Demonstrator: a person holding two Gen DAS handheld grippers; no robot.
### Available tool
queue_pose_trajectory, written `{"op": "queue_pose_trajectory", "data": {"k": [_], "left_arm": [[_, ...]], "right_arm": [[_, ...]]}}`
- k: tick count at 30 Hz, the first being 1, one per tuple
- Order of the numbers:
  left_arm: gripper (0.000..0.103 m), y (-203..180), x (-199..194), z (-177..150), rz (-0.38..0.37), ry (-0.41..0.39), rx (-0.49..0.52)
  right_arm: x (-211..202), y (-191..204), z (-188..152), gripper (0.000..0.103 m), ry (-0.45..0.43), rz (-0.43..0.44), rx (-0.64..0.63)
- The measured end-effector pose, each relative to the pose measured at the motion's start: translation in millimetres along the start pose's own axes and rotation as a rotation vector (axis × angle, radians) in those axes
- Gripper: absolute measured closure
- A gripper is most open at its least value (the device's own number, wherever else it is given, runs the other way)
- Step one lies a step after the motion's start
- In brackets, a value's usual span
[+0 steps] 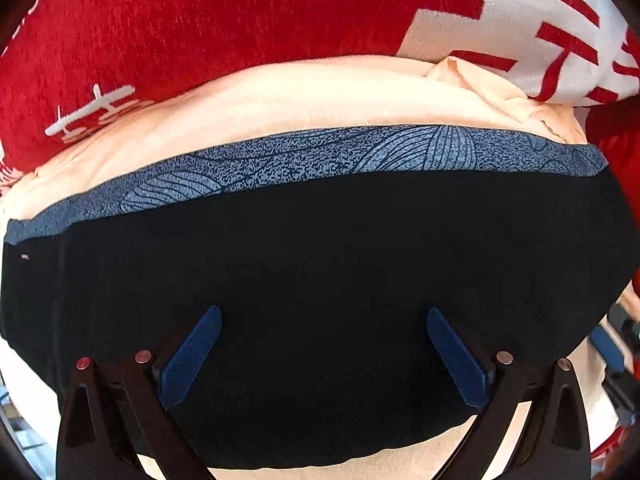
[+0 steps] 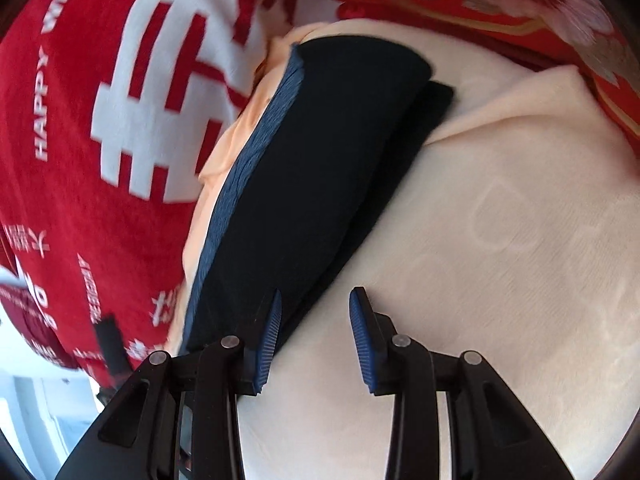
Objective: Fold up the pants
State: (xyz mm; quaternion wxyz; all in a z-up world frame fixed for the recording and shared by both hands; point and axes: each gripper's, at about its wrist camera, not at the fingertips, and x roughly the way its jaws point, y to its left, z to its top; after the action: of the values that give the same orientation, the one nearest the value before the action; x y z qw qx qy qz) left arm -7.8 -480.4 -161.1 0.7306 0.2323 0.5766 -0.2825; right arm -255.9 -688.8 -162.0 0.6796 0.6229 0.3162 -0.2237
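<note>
A: One pair of dark pants [image 1: 320, 280], folded, lies on a cream sheet [image 2: 500, 240], beside one red cloth [image 1: 180, 20] with white lettering.

B: The left gripper [image 1: 324, 354] hovers wide apart above them, empty; the right gripper [image 2: 316, 320], part open, holds nothing.

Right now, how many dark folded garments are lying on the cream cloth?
1: the black pants with a blue patterned waistband, on the cream cloth. Nothing else dark shows; more could be hidden.

1. Both views are bright and evenly lit, with soft shadows only.
2. Fisheye bending curves the edges, and the corners go black.
3. The left view is sharp; the right view shows motion blur.
</note>
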Motion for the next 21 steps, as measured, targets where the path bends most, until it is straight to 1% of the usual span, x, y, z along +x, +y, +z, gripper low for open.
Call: {"op": "queue_pose_trajectory", "data": {"k": [5, 9, 11, 13, 17, 21], "left_arm": [[0.000, 0, -2, -1, 0.003, 0.000, 0.011], [0.000, -5, -3, -2, 0.007, -0.004, 0.012], [0.000, -8, -4, -3, 0.010, -0.006, 0.012], [0.000, -13, 3, -1, 0.011, -0.006, 0.012], [0.000, -14, 5, -1, 0.011, -0.009, 0.016], [0.000, -15, 4, -3, 0.009, -0.011, 0.018]], "right_arm": [[-5, -13, 4, 0.064, -0.070, 0.039, 0.056], [-11, -13, 4, 0.064, -0.125, 0.022, 0.079], [-7, -21, 9, 0.064, -0.124, 0.065, 0.134], [-5, -23, 15, 0.064, -0.122, 0.100, 0.152], [3, -14, 26, 0.064, -0.112, 0.131, 0.079], [12, -7, 33, 0.064, -0.107, 0.142, 0.039]]}}
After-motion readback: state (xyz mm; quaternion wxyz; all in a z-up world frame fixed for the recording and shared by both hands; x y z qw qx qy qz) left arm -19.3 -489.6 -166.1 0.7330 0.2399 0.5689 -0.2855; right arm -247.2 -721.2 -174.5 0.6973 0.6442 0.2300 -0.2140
